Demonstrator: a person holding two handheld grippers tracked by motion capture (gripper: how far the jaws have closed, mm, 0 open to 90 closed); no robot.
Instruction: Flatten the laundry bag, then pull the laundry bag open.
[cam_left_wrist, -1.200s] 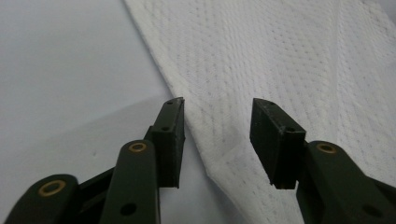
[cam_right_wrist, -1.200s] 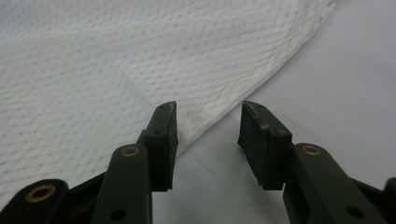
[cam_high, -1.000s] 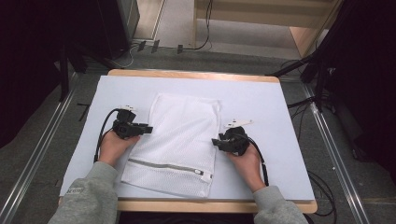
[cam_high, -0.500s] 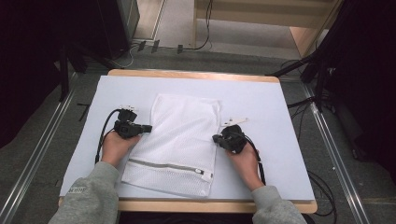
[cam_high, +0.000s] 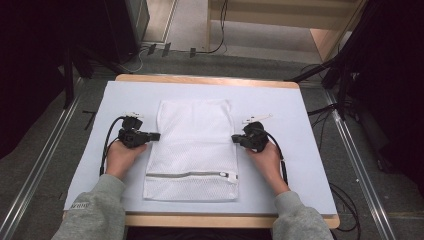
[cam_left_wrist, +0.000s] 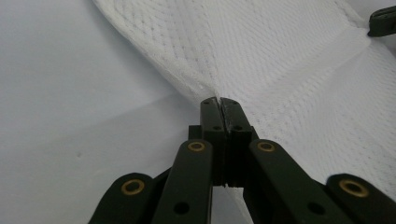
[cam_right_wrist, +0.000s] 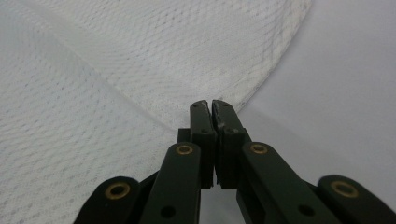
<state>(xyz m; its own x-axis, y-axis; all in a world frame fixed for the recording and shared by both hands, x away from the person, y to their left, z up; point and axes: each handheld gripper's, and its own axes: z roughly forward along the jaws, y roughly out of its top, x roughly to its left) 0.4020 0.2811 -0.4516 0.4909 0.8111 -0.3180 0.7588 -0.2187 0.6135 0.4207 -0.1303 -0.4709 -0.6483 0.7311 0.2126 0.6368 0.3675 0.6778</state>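
White sheet (cam_high: 300, 130) covers the table, and on it lies a mesh bag (cam_high: 192, 145), zipper end nearest the person: left gripper (cam_high: 156, 136) pinched tight on the bag's left edge, right gripper (cam_high: 235, 139) likewise clamped on the bag's right edge, both jaws having just closed.
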